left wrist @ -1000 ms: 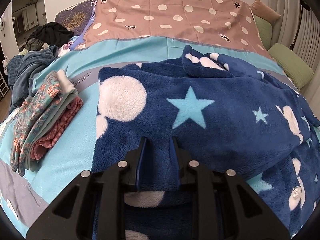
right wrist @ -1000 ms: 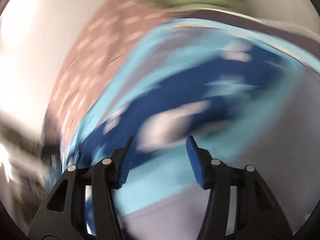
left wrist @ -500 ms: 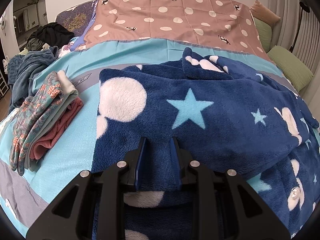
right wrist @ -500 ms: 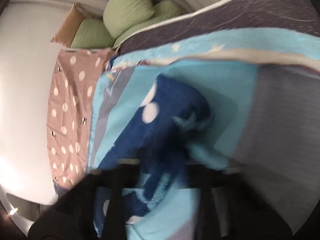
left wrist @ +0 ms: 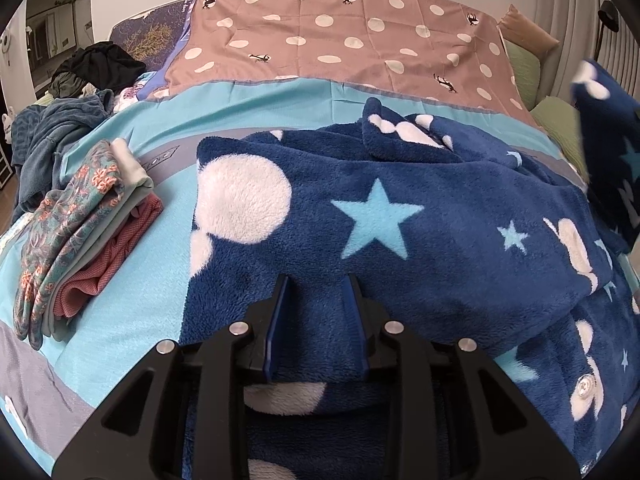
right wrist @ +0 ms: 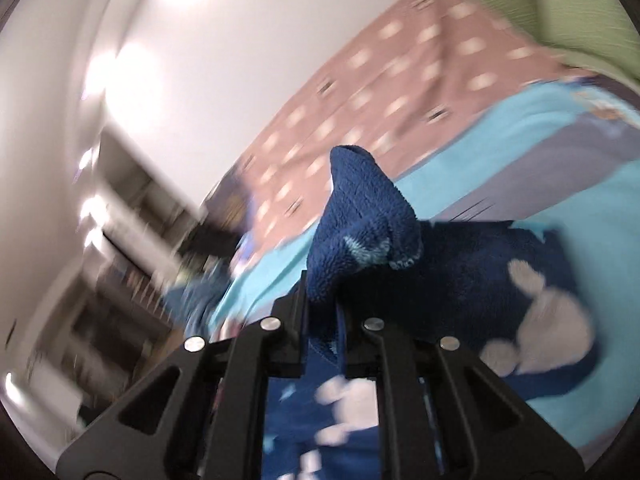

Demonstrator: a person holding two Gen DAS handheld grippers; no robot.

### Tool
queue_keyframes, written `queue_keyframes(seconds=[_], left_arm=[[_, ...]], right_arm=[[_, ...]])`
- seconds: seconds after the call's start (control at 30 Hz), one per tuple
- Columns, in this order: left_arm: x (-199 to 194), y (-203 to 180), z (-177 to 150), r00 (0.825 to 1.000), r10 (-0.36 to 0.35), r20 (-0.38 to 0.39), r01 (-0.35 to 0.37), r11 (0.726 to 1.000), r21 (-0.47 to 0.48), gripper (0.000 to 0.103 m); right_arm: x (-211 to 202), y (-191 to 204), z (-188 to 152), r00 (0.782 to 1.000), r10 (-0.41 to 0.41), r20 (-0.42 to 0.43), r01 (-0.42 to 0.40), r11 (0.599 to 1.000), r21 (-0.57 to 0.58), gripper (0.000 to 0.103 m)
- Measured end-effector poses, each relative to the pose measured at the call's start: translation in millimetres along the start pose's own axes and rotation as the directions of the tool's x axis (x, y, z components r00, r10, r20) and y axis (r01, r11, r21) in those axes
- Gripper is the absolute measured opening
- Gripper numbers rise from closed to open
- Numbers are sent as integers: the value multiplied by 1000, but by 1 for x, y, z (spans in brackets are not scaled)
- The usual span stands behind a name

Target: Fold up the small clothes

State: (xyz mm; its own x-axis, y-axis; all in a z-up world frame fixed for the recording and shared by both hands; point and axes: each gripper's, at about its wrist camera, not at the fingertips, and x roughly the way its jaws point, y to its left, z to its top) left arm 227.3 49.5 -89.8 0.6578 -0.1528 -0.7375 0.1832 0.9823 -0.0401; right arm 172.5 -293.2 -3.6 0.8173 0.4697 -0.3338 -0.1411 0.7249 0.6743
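Fleece garment (left wrist: pixel 400 216) between left gripper (left wrist: pixel 316 320) jaws as they open, right gripper (right wrist: pixel 322 312) jaws clamped on fleece.

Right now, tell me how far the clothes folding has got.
Done: a small stack of folded clothes sits at the left of the turquoise bedspread. In hand: the navy fleece garment with stars and white spots; the left gripper has fleece between its opening jaws, the right gripper is clamped on a lifted corner. Left: finishing this fold, plus the unfolded heap of dark clothes at far left.
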Motion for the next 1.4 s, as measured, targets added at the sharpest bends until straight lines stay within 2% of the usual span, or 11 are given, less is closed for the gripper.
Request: queue_keyframes(seconds=[0.1, 0.3, 0.47, 0.57, 0.77, 0.87, 1.13, 1.2, 1.23, 1.27, 1.4], left_arm=[[0, 1, 0, 1000, -10, 1, 10, 1000, -1, 33], [0, 1, 0, 1000, -31, 3, 31, 999, -7, 37], [-1, 3, 1, 996, -92, 9, 93, 995, -22, 49], [-7, 4, 2, 985, -169, 22, 170, 985, -41, 68], [-15, 0, 8, 897, -439, 52, 441, 877, -193, 87], [-8, -9, 14, 809, -587, 30, 570, 772, -282, 87], [5, -24, 23, 789, -614, 8, 574, 732, -367, 87], [11, -27, 26, 809, -588, -10, 540, 749, -383, 75], [13, -26, 27, 805, -593, -13, 543, 745, -387, 42], [18, -29, 29, 778, -628, -16, 571, 718, -398, 26], [-6, -30, 47, 787, -615, 47, 593, 734, -332, 17]], right_arm=[[44, 30, -33, 990, 43, -132, -53, 996, -73, 11], [94, 55, -97, 950, -49, -309, -26, 972, -233, 11], [85, 60, -127, 943, -96, -319, -10, 948, -317, 19], [81, 67, -129, 949, -99, -300, -16, 933, -359, 31], [91, 67, -140, 941, -146, -306, -1, 902, -431, 33], [91, 64, -143, 942, -147, -301, 5, 905, -425, 33], [91, 65, -150, 946, -148, -289, 0, 890, -456, 34], [91, 66, -150, 946, -148, -288, -1, 889, -459, 35], [90, 66, -150, 946, -148, -287, -2, 887, -463, 35], [89, 68, -150, 946, -151, -287, -1, 884, -468, 36], [71, 75, -142, 956, -173, -239, 25, 853, -521, 46]])
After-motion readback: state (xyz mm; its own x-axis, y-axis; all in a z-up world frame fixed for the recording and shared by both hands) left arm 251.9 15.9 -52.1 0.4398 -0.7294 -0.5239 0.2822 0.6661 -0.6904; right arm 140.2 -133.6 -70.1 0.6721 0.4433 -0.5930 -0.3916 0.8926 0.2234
